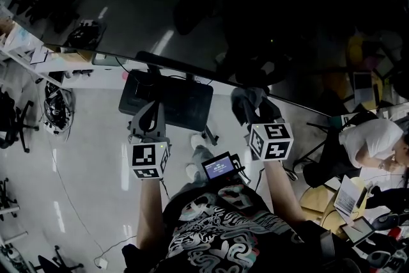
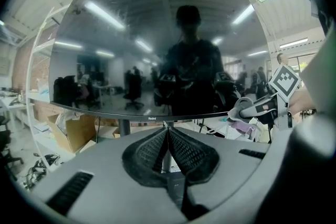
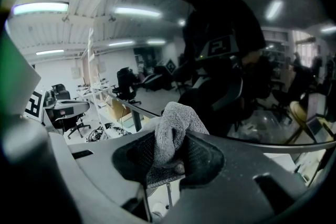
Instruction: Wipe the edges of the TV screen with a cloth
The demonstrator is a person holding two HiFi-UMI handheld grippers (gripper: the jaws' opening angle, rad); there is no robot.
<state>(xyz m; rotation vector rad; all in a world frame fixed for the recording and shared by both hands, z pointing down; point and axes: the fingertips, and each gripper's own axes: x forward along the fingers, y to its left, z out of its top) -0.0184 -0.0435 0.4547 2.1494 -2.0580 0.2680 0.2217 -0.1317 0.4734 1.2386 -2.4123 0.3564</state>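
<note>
Pinching grey cloth (image 3: 176, 123), right tool (image 3: 169, 157) faces TV screen (image 1: 192, 3).

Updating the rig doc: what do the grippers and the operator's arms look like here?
The left gripper and right gripper have grey moulded bodies and black mesh-textured fingers. Each carries a white cube with black square markers. The person wears a black short-sleeved T-shirt with a pale swirling print.

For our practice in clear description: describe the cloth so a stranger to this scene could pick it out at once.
Find the big dark TV screen. Near its bottom edge, the right gripper is shut on the cloth. It is the only soft, fluffy grey thing; the left gripper beside it holds nothing.
</note>
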